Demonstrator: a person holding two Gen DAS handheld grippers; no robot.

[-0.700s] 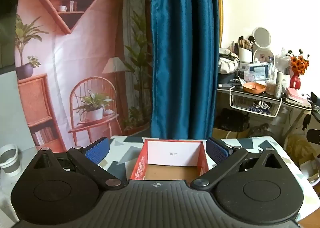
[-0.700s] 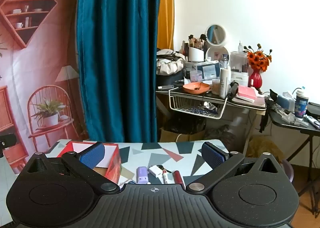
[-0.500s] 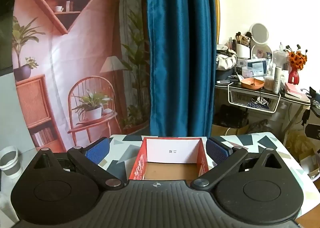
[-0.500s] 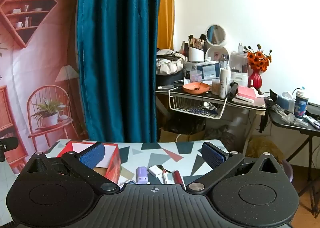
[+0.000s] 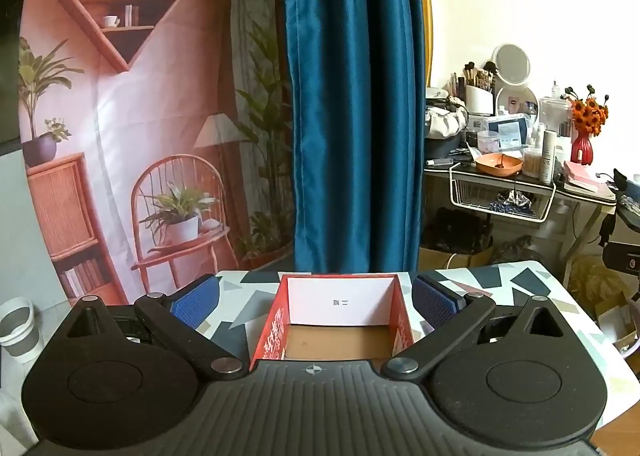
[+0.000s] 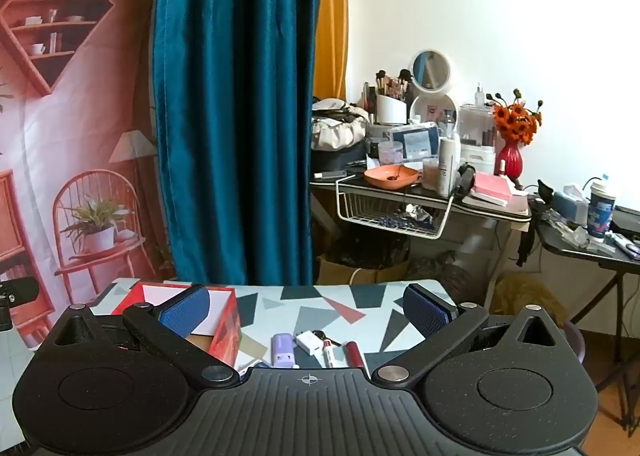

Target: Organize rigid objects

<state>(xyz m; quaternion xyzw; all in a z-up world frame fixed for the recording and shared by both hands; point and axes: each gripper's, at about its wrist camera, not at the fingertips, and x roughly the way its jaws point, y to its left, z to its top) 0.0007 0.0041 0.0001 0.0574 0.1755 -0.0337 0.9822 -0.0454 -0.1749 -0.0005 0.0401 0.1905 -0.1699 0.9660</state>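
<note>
Red box [image 5: 280,330] between spread left gripper [image 5: 316,302] fingers [image 5: 194,302]

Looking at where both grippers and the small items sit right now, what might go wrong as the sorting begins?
1. The purple item, white adapter and red tube lie close together, so the open right gripper may nudge neighbours.
2. Part of that cluster is hidden under the gripper body, so aiming is uncertain.
3. The open left gripper straddles the red box; lowering could clip its walls.
</note>
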